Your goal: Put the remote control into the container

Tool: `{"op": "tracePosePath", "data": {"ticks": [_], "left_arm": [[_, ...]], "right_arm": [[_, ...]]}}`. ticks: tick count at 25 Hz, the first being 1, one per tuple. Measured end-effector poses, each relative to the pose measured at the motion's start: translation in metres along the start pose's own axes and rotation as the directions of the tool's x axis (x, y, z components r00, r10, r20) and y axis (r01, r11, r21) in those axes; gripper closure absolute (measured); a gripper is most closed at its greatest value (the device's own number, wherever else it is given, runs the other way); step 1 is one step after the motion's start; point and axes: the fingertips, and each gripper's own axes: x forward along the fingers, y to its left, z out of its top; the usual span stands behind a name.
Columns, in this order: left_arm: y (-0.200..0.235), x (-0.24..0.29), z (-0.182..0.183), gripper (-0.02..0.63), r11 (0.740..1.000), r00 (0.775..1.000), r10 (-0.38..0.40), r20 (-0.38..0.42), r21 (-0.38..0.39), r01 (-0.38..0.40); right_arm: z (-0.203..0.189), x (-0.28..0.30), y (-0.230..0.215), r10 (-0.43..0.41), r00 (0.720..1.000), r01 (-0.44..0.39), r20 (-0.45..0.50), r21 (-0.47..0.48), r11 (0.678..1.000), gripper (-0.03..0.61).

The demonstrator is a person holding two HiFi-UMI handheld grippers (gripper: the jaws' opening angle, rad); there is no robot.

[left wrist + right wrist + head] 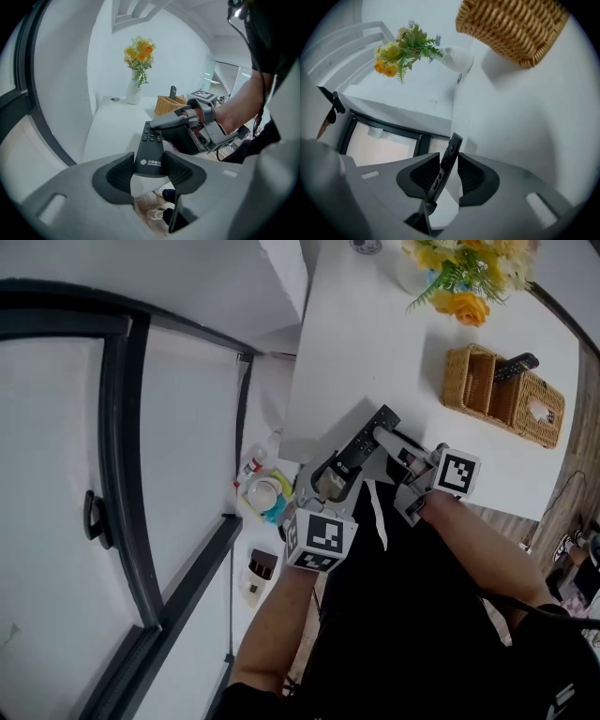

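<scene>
White tabletop [375, 343] lies bare between its near edge and the compartmented woven wicker basket [457, 381]. Over that edge the left gripper [149, 171] clamps the long black remote control [366, 437] by its lower end. The right gripper [447, 173] straddles its thin side, jaws parted, one pad clear. Another dark remote [516, 365] juts half-hidden from the basket.

Black remote control [151, 157] with white lettering. Grey left claw [149, 163] and grey right claw [449, 160], both with black ribbed pads [117, 176], carry cubes [319, 538] patterned in black-and-white squares. White desk [375, 352]. Tan woven wicker basket [502, 395]. Yellow and orange flowers [464, 277], green leaves [140, 77], white vase [134, 92].
</scene>
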Motion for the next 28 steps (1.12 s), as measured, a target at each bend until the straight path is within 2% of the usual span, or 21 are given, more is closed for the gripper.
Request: {"op": "tracePosePath", "data": {"ticks": [7,12,17,22,28], "left_arm": [[-0.017,-0.015,0.035,0.403,0.997,0.996,-0.055,0.065,0.055,0.051],[-0.02,-0.019,0.073,0.403,0.994,0.993,-0.046,0.105,0.103,0.035],[-0.035,-0.023,0.112,0.402,0.99,0.986,-0.061,0.155,0.137,0.039],[-0.049,-0.021,0.151,0.402,0.977,0.976,-0.078,0.202,0.211,0.035],[-0.07,-0.02,0.178,0.402,0.961,0.965,-0.143,0.221,0.263,0.082]], "right_arm": [[0.048,-0.018,0.037,0.054,0.995,-0.049,0.086,-0.059,0.997,0.469],[0.079,-0.034,0.082,0.12,0.981,-0.099,0.152,-0.14,0.985,0.484],[0.108,-0.063,0.128,0.159,0.97,-0.104,0.183,-0.279,0.955,0.502],[0.133,-0.091,0.172,0.218,0.951,-0.118,0.22,-0.394,0.911,0.505],[0.157,-0.122,0.19,0.219,0.931,-0.066,0.292,-0.455,0.888,0.505]]}}
